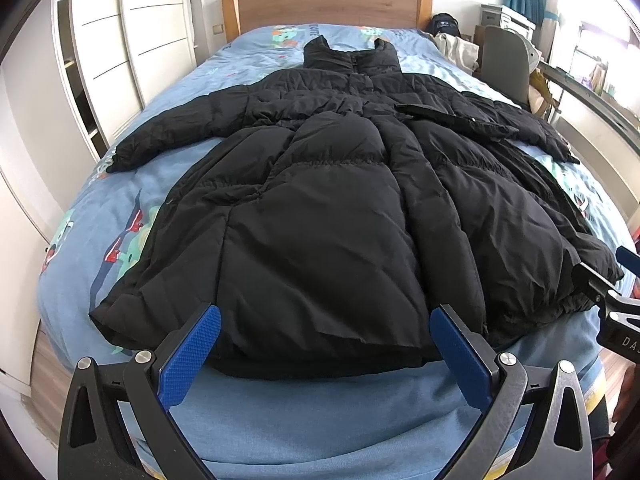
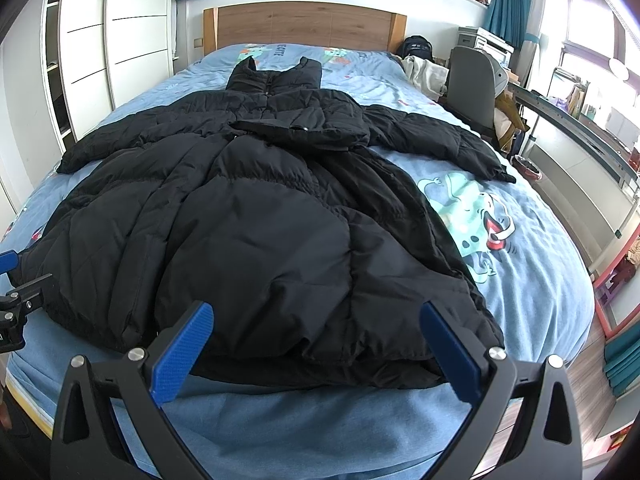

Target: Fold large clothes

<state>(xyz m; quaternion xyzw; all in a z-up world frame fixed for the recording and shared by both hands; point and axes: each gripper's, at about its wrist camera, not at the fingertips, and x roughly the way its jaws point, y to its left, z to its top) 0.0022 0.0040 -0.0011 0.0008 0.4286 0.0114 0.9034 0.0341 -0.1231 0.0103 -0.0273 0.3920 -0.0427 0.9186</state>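
A long black puffer coat (image 1: 320,208) lies spread front-up on the bed, collar toward the headboard, hem toward me, both sleeves stretched out sideways. It also fills the right wrist view (image 2: 248,232). My left gripper (image 1: 325,316) is open and empty, just above the hem's left half. My right gripper (image 2: 316,310) is open and empty, just above the hem's right half. The right gripper also shows at the right edge of the left wrist view (image 1: 612,300).
The bed has a blue cartoon-print cover (image 2: 520,240) and a wooden headboard (image 2: 304,26). White wardrobes (image 1: 132,40) stand on the left. A grey chair (image 2: 472,84), a desk and shelves stand on the right. Pale clothes (image 2: 424,70) lie at the bed's far right corner.
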